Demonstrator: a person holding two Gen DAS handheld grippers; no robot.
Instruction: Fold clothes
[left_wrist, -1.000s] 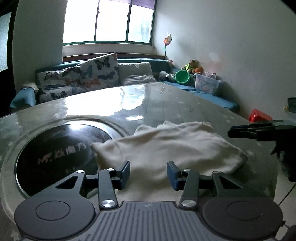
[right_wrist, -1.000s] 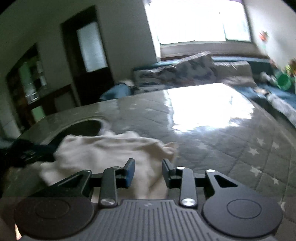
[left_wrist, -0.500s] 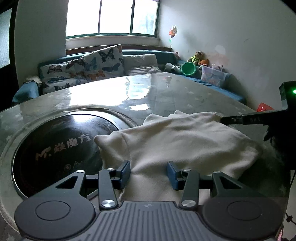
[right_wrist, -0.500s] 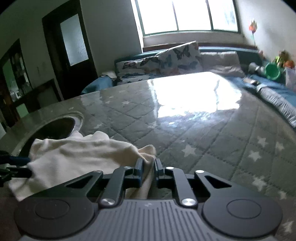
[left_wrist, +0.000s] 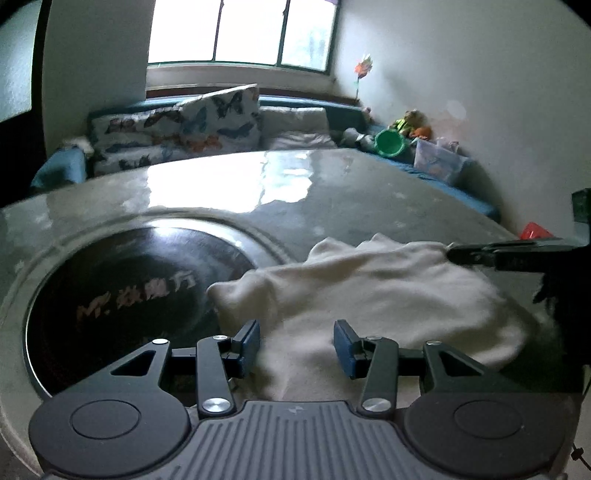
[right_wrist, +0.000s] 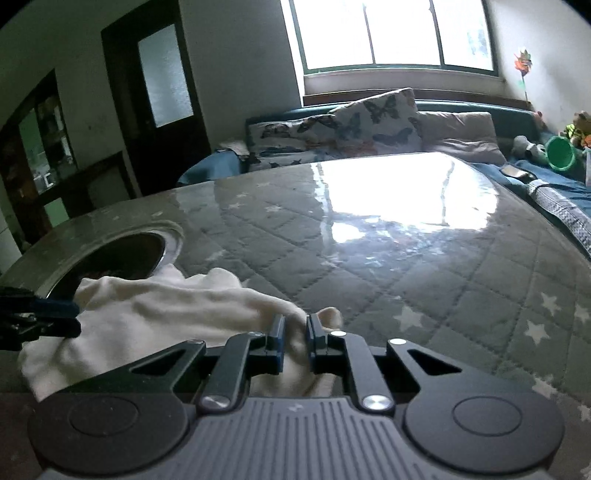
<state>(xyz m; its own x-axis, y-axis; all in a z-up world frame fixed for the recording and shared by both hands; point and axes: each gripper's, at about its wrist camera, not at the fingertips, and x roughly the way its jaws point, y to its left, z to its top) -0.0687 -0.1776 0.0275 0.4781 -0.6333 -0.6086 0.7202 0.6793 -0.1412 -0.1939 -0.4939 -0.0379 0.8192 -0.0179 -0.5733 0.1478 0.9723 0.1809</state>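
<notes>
A glossy grey bench with a quilted, star-printed cover (right_wrist: 424, 280) is carrying the work, and a round black glass inset with pale lettering (left_wrist: 122, 291) is sitting in its surface just left of the garment. Behind the bench, butterfly-printed cushions (left_wrist: 184, 129) are leaning on a blue sofa under a bright window (right_wrist: 395, 33), with a green plastic bucket (left_wrist: 388, 142) and a clear storage box (left_wrist: 437, 164) further along the seat.

The cream, soft knitted garment (left_wrist: 369, 295) is lying crumpled at the near edge of the bench, one corner lapping over the rim of the black inset.

The left hand-held gripper (left_wrist: 295, 349) is hovering over the near edge of the cloth with its blue-padded jaws standing apart, the fabric lying below and between them but not pinched. The right hand-held gripper (right_wrist: 295, 341) has just been closing; its jaws are now drawn nearly together and clamped on a bunched fold of the garment's far corner. In the left wrist view that gripper is showing as a dark bar biting the cloth's right tip.
</notes>
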